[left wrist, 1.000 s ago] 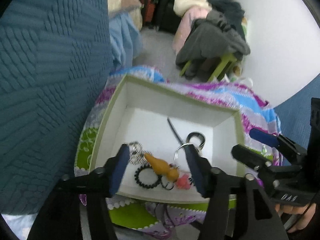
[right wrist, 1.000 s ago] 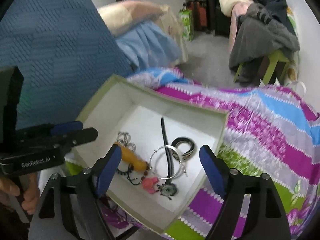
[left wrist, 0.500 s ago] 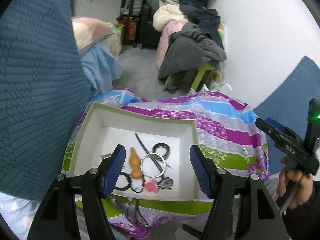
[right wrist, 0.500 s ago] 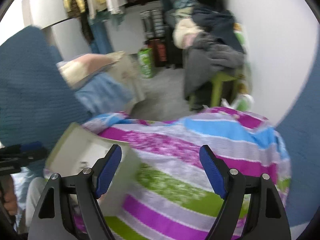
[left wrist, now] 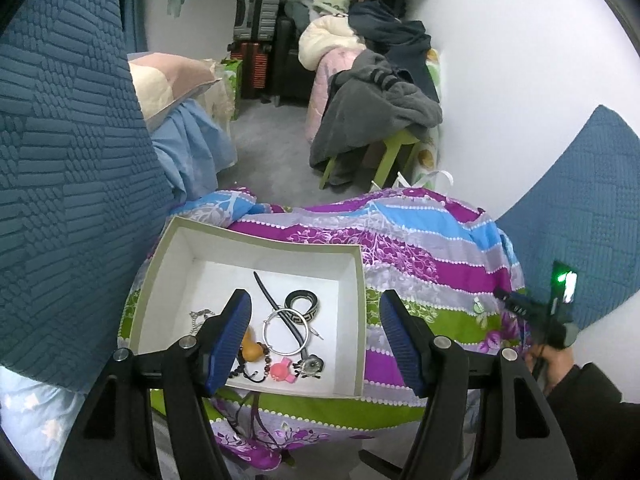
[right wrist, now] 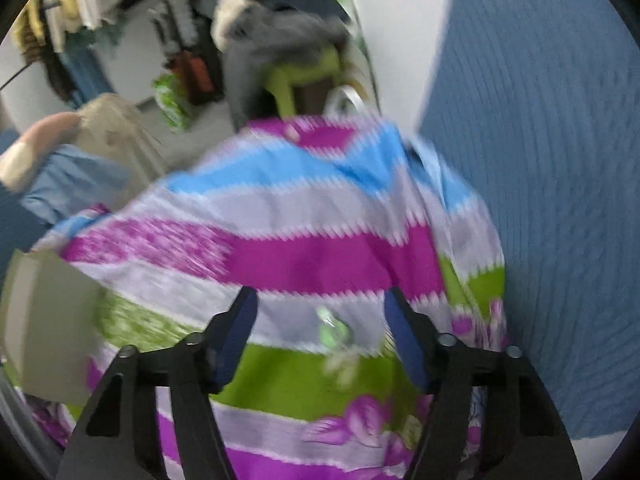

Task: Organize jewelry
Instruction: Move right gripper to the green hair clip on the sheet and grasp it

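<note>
Left gripper (left wrist: 316, 338) fingers apart above box (left wrist: 256, 240) holding bangle (left wrist: 286, 331).

Box (left wrist: 362, 312) open-topped, far half of floor bare; jewelry heap (left wrist: 280, 340) crowds near half. Striped cloth (left wrist: 432, 276) right of box mostly clear. Blue cushions (left wrist: 68, 184) flank both sides.

Left gripper (left wrist: 316, 336): rising and backing away from the jewelry box (left wrist: 160, 280), which is showing smaller and whole, jaws wide apart.
Right gripper (right wrist: 320, 336): swinging off the box to the striped cloth (right wrist: 304, 256); jaws closing, nothing between them.
Box (right wrist: 44, 320): sliding to the right view's left edge.
</note>
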`<control>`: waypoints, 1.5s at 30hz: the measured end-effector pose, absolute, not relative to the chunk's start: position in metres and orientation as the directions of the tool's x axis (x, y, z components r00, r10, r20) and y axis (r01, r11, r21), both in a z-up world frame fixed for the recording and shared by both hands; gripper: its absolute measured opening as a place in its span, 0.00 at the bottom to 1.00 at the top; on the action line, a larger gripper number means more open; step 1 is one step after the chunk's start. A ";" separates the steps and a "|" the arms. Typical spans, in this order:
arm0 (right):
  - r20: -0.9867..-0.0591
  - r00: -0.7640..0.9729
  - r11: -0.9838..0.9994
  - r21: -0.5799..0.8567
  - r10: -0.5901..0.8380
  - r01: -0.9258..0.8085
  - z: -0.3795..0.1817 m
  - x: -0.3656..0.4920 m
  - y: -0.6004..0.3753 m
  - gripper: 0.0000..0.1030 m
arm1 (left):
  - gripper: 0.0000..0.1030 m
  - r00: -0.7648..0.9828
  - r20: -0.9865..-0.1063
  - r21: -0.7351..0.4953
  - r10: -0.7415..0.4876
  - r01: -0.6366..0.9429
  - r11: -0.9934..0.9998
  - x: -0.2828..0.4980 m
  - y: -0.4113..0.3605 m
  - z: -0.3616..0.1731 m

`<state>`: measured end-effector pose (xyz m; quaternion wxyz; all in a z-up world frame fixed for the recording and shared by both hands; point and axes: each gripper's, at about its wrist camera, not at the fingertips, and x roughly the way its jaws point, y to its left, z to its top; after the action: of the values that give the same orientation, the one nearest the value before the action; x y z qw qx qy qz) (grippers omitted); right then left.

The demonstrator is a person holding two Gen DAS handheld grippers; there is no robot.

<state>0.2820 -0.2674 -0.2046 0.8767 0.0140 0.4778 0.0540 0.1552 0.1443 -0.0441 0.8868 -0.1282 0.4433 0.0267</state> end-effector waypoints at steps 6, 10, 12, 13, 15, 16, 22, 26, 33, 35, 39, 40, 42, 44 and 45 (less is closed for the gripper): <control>-0.874 0.472 0.992 0.081 0.118 -0.098 -0.244 0.288 -0.269 0.45 | 0.65 0.605 -0.795 -0.206 -0.046 -0.196 0.959 0.154 0.151 -0.044; -0.880 0.463 0.991 0.060 0.110 -0.121 -0.256 0.291 -0.262 0.39 | 0.65 0.598 -0.800 -0.207 -0.039 -0.215 0.954 0.153 0.153 -0.045; -0.884 0.455 0.990 0.056 0.109 -0.128 -0.260 0.292 -0.259 0.35 | 0.65 0.594 -0.804 -0.205 -0.037 -0.219 0.954 0.153 0.154 -0.046; -0.887 0.450 0.990 0.048 0.103 -0.133 -0.262 0.291 -0.258 0.35 | 0.65 0.591 -0.806 -0.202 -0.033 -0.221 0.954 0.153 0.154 -0.047; -0.895 0.437 0.990 0.035 0.091 -0.135 -0.270 0.296 -0.259 0.35 | 0.65 0.587 -0.808 -0.205 -0.036 -0.224 0.953 0.153 0.155 -0.049; -0.900 0.428 0.991 0.027 0.081 -0.130 -0.273 0.296 -0.260 0.34 | 0.65 0.587 -0.808 -0.207 -0.037 -0.224 0.952 0.153 0.155 -0.049; -0.899 0.433 0.994 0.010 0.057 -0.109 -0.273 0.296 -0.260 0.21 | 0.65 0.593 -0.804 -0.215 -0.041 -0.226 0.950 0.151 0.157 -0.048; -0.889 0.455 0.994 0.009 0.058 -0.109 -0.259 0.293 -0.257 0.21 | 0.65 0.598 -0.800 -0.218 -0.044 -0.221 0.950 0.148 0.157 -0.046; -0.860 0.505 0.996 0.035 0.074 -0.088 -0.216 0.290 -0.248 0.21 | 0.65 0.605 -0.795 -0.219 -0.051 -0.207 0.953 0.140 0.160 -0.042; -0.856 0.513 0.996 0.022 0.061 -0.081 -0.201 0.289 -0.240 0.21 | 0.65 0.609 -0.791 -0.225 -0.057 -0.204 0.953 0.138 0.162 -0.041; -0.836 0.541 0.995 0.062 0.092 -0.075 -0.169 0.288 -0.225 0.21 | 0.65 0.617 -0.785 -0.215 -0.057 -0.184 0.959 0.135 0.164 -0.038; -0.829 0.550 0.994 0.065 0.100 -0.083 -0.162 0.287 -0.220 0.21 | 0.65 0.619 -0.783 -0.215 -0.057 -0.183 0.959 0.134 0.165 -0.037; -0.811 0.572 0.991 0.078 0.126 -0.108 -0.145 0.286 -0.204 0.21 | 0.65 0.626 -0.777 -0.228 -0.064 -0.185 0.956 0.131 0.169 -0.036; -0.790 0.596 0.988 0.079 0.145 -0.135 -0.126 0.284 -0.189 0.21 | 0.65 0.636 -0.769 -0.237 -0.065 -0.189 0.953 0.128 0.174 -0.034; -0.782 0.604 0.986 0.080 0.153 -0.146 -0.117 0.283 -0.181 0.21 | 0.65 0.641 -0.765 -0.240 -0.063 -0.193 0.951 0.127 0.177 -0.032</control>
<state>0.2834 -0.1806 -0.1166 0.8955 0.0039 0.4372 0.0837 0.1265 0.1768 -0.0321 0.8931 -0.1516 0.4220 0.0364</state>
